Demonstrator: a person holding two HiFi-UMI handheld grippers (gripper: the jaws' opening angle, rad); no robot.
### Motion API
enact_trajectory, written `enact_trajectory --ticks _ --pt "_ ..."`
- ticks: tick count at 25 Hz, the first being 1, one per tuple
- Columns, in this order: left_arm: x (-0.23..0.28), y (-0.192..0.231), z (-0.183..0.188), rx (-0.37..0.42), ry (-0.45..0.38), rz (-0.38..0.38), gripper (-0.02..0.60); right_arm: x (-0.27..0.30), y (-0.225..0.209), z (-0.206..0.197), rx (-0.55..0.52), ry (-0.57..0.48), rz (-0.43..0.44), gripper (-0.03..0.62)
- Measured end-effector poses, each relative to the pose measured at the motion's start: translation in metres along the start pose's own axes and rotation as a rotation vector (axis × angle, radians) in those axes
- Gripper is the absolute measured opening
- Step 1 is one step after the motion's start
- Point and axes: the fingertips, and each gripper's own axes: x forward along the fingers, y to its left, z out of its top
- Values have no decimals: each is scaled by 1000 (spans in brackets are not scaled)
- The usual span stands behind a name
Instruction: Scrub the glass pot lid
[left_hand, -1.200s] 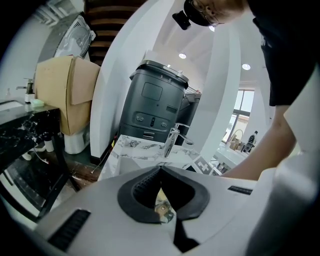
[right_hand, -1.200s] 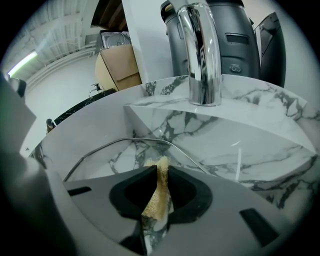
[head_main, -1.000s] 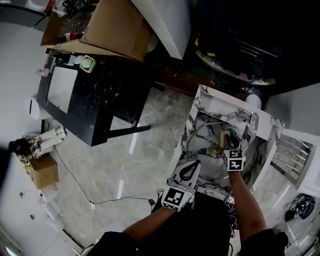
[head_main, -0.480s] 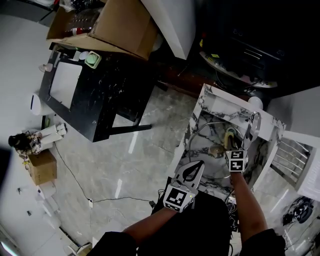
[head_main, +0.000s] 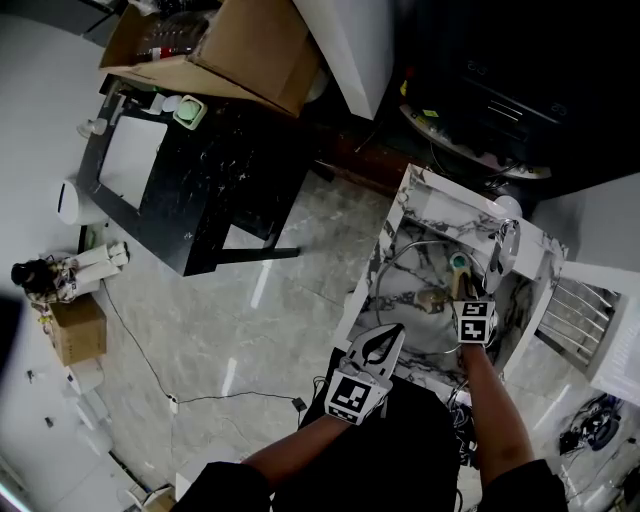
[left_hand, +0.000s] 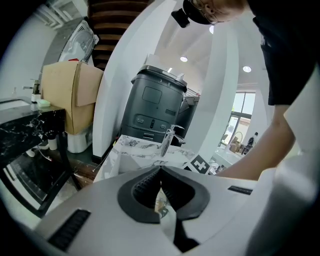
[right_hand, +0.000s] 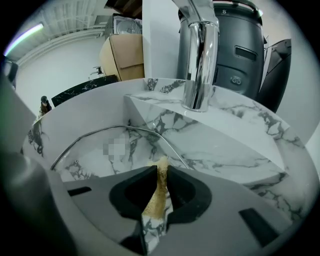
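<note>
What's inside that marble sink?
A glass pot lid leans inside the sink. The right gripper holds a yellow-brown sponge in front of it. The gripper's own body hides the sink's bottom, so I cannot see what lies there.

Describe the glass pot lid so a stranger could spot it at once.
Find the marbled sink under the chrome faucet. In its basin sits the glass lid: the only see-through disc, edged by a thin metal rim.
</note>
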Motion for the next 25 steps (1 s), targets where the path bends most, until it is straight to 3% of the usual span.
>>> enact_trajectory --ticks 10,25 --pt "-15 -3 -12 -12 -6 24 15 -7 -2 -9 -105 44 -40 60" --pt "-25 -13 -20 -9 -17 20 15 -23 -5 -31 -83 83 -41 60"
